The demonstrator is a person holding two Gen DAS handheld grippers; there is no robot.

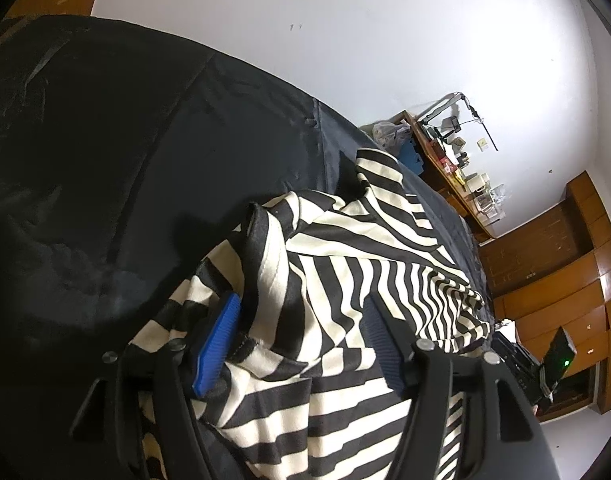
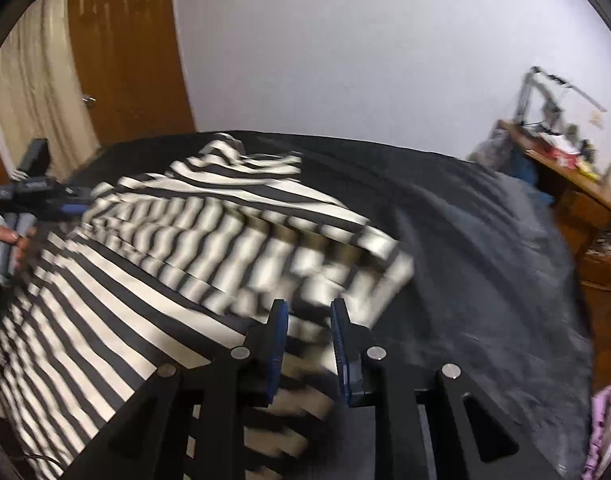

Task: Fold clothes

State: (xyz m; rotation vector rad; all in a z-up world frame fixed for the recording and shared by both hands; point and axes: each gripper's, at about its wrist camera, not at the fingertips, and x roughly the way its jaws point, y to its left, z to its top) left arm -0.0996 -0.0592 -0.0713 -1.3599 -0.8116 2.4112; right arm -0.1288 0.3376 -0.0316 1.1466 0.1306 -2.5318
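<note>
No writing on anything here is sharp enough for me to read. Nearest to me, my left gripper stands wide open with the striped garment bunched between its blue pads; folds press against the left pad, but the pads are not closed on the cloth. My right gripper has its fingers only a little apart, and striped cloth lies between and under them; the blur there is heavy, so I cannot tell whether it truly pinches the fabric.

The garment, black and cream, spreads over the dark bedspread. From the right wrist view, my left gripper shows at the garment's far left edge, my hand around its handle.

Beyond the bed stand a cluttered wooden desk, wooden cabinets, a wooden door and the white wall.
</note>
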